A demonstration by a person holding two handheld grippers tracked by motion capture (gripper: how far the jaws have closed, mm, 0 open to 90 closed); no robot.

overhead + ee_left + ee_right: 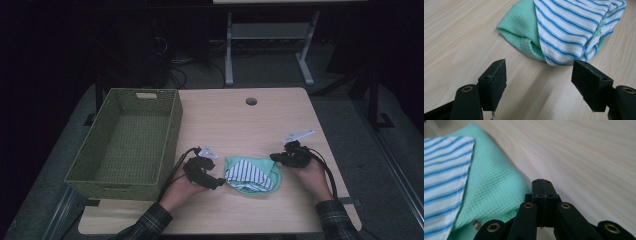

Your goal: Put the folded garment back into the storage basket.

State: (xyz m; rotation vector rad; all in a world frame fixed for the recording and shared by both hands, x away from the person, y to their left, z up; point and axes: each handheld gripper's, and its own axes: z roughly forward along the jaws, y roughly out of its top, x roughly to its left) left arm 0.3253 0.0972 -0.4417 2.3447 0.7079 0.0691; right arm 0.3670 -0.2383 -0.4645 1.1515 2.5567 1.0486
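High view: I see the cloth (252, 174) between my tongs; left gripper (218, 182) nearer, jaws apart and empty; right gripper (274, 157) pressed together.

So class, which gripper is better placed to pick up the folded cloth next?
Left, probably. The left gripper is open and aimed at the cloth edge just ahead; the right gripper is shut beside it.

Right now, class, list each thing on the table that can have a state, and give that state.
Cloth: folded, lying flat on the table, held by neither gripper.
Basket: upright, nothing inside.
Left gripper: open, just short of the cloth.
Right gripper: shut, beside the cloth.
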